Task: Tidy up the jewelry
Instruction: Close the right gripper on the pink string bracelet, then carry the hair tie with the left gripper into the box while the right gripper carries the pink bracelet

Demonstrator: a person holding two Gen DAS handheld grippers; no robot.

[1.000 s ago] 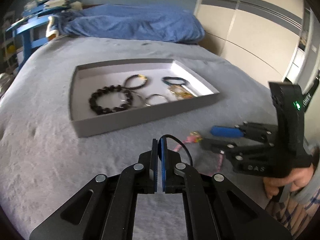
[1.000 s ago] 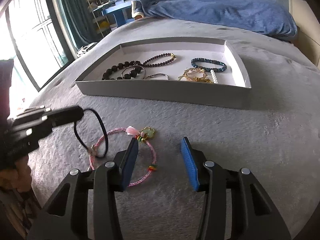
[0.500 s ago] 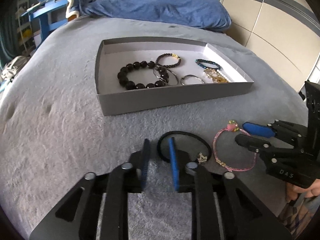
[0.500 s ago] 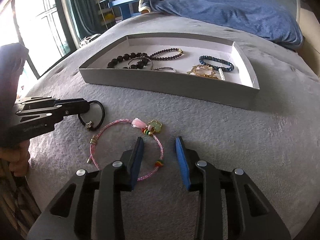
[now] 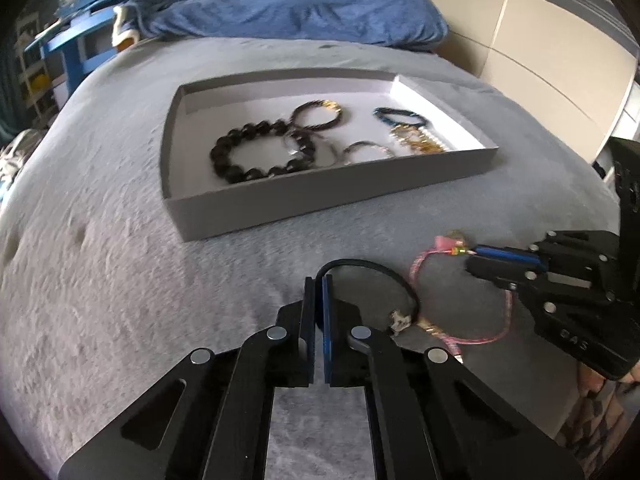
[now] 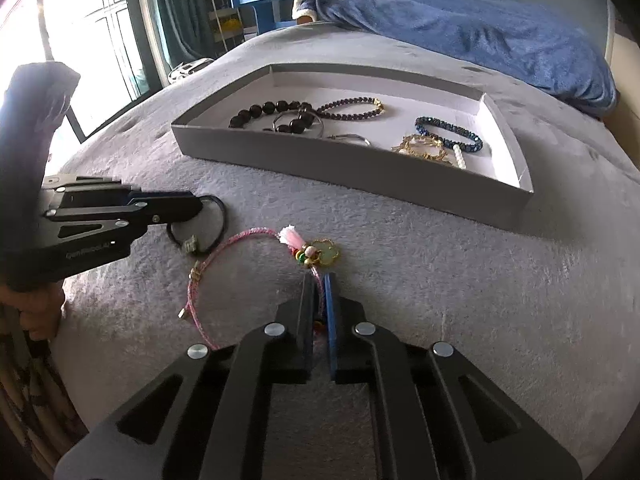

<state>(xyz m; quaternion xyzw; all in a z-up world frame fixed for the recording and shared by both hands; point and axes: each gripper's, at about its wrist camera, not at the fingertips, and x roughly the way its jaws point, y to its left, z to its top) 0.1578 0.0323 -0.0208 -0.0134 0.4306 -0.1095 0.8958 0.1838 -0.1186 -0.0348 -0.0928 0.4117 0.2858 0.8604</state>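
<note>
On the grey plush bed cover [image 6: 440, 264], in front of a shallow grey cardboard tray [image 6: 360, 176], lie two loose pieces of jewellery. The left tool [image 5: 319, 280] has its two fingers pressed together on the near side of a thin black cord bracelet with a small metal charm [image 5: 384, 270], which rests on the cover just beside the other piece. The right tool [image 6: 320, 280] is likewise closed, its fingers pinching the pink braided cord bracelet with a pink tassel and a pale green clover charm [image 6: 224, 246] just below the charm, while the rest of that loop lies flat on the cover. The two bracelets touch or nearly touch where their loops meet. Inside the tray are a large black bead bracelet [image 5: 256, 152], a dark beaded bracelet with a gold clasp [image 6: 352, 106], a blue beaded bracelet [image 6: 448, 132], a gold chain piece [image 6: 422, 148] and thin silver bangles [image 5: 366, 150]. A blue blanket [image 6: 460, 28] is heaped at the far end of the bed. A hand [image 6: 38, 312] grips the left tool's handle.
</note>
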